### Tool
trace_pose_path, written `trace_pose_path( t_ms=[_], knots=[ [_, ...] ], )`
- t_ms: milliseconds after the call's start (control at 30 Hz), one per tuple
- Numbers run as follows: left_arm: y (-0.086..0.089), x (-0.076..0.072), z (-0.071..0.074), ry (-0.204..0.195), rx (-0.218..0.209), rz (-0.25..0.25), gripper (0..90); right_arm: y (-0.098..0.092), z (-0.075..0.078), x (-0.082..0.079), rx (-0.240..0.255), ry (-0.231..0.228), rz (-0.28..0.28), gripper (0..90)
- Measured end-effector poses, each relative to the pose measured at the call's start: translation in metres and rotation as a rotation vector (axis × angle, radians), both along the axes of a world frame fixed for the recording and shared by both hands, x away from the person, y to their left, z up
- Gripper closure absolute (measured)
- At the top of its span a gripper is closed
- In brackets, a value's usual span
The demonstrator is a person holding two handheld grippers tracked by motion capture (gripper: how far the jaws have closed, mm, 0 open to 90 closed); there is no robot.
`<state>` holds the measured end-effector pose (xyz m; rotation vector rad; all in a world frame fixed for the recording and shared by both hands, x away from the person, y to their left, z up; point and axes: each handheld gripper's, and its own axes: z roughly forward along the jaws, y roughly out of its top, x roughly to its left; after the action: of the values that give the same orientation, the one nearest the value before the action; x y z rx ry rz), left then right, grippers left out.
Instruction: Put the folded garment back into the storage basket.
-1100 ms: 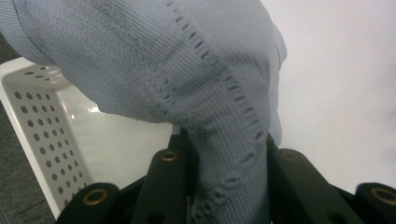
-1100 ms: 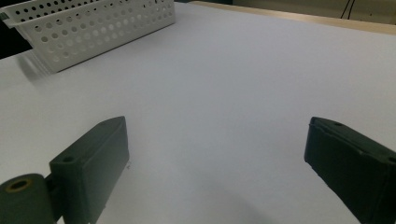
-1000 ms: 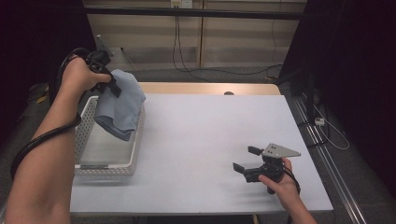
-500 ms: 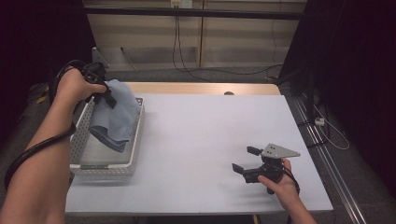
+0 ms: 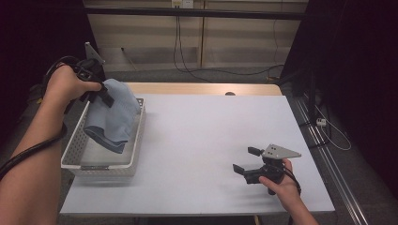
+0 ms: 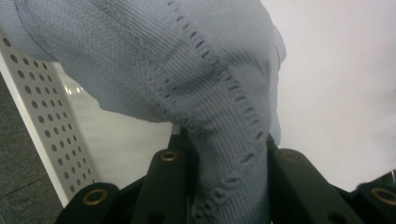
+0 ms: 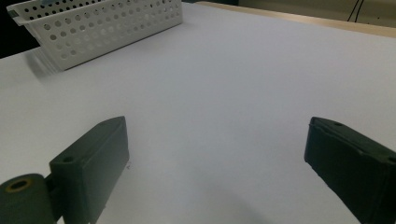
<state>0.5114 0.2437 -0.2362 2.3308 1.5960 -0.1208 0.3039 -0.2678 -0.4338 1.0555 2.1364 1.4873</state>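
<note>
Lowering the cloth well is, as I judge it, a matter of keeping it over the open middle of the basket: the white table (image 5: 206,140) is the broadest thing here and offers plenty of room, but the hanging fold should come down inside the perforated walls rather than drape over a rim. One table, then; one white basket (image 5: 75,152) standing near its left edge; one blue knitted cloth (image 5: 112,117), bunched and hanging from above so that its lower end dips into the basket while its upper part sits beside the far right rim. Two grippers are in use. The left gripper (image 5: 101,96) has its jaws pinched tight on a gathered ridge of the cloth, and letting go only once the bulk has settled on the basket floor would keep it from sliding out. The right gripper (image 5: 246,164) rests on the table near the right front, well apart, jaws spread wide with nothing between them.
</note>
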Motion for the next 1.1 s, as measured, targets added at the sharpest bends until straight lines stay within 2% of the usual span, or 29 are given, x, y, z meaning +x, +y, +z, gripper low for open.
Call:
trace_pose_path(
  t_ms=[167,300,433,533,700,800,1000,1100],
  knots=[
    [0.002,-0.006,-0.001,0.02,0.003,-0.002,74.7,0.001,0.001,0.0,-0.001,-0.003,0.004,6.2],
    [0.003,-0.012,-0.002,0.015,-0.013,0.004,74.6,0.001,0.0,0.0,-0.002,-0.003,0.004,6.2],
    [0.004,-0.014,-0.005,0.024,-0.007,0.003,74.6,0.001,0.0,0.0,-0.006,-0.002,0.005,6.2],
    [0.005,-0.013,-0.01,0.019,-0.003,0.012,74.6,0.002,0.001,-0.001,-0.007,-0.007,0.007,6.2],
    [0.008,-0.009,-0.019,0.036,-0.001,0.021,74.6,0.003,0.001,0.0,-0.007,-0.008,0.01,6.2],
    [0.008,-0.007,-0.023,0.025,0.005,0.029,74.6,0.003,0.001,0.0,-0.007,-0.008,0.011,6.2],
    [0.01,-0.006,-0.032,0.041,0.006,0.024,74.5,0.003,0.001,0.0,-0.008,-0.006,0.011,6.2],
    [0.011,-0.008,-0.034,0.035,0.005,0.028,74.5,0.003,0.001,-0.001,-0.008,-0.008,0.008,6.2]
  ],
)
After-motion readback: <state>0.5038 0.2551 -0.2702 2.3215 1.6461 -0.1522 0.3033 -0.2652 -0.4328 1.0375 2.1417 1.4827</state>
